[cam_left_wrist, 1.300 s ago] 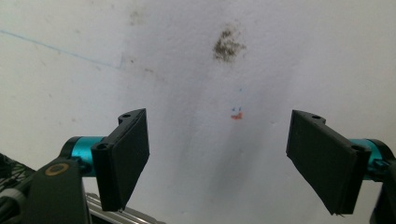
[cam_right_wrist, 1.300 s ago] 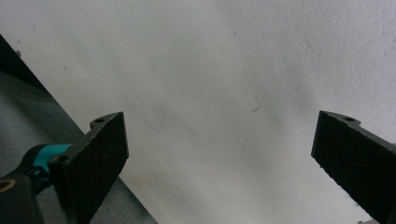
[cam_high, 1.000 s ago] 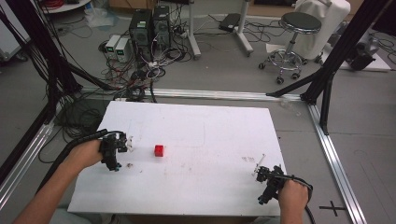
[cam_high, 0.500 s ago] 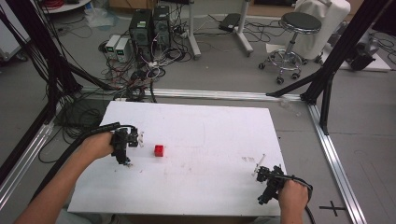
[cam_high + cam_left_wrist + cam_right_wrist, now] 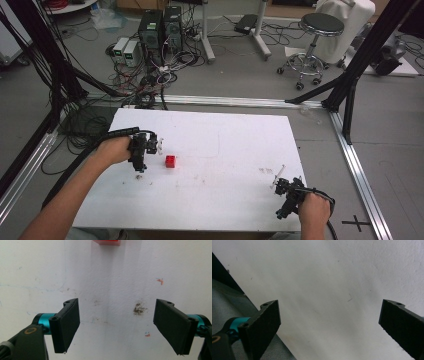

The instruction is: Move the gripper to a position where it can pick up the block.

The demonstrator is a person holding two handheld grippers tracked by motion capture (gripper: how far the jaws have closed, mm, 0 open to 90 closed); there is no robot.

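Red cube (image 5: 170, 161) just beside left gripper (image 5: 150, 152), untouched.

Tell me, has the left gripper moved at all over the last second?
Yes. In the high view the left gripper has travelled rightward across the table toward the red cube, which sits in the same spot, so the gap between them has shrunk.

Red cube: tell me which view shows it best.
The high view: the whole red cube sits on the white table, just right of the left gripper. The left gripper view catches its near edge, cut off at the top, ahead of the open jaws.
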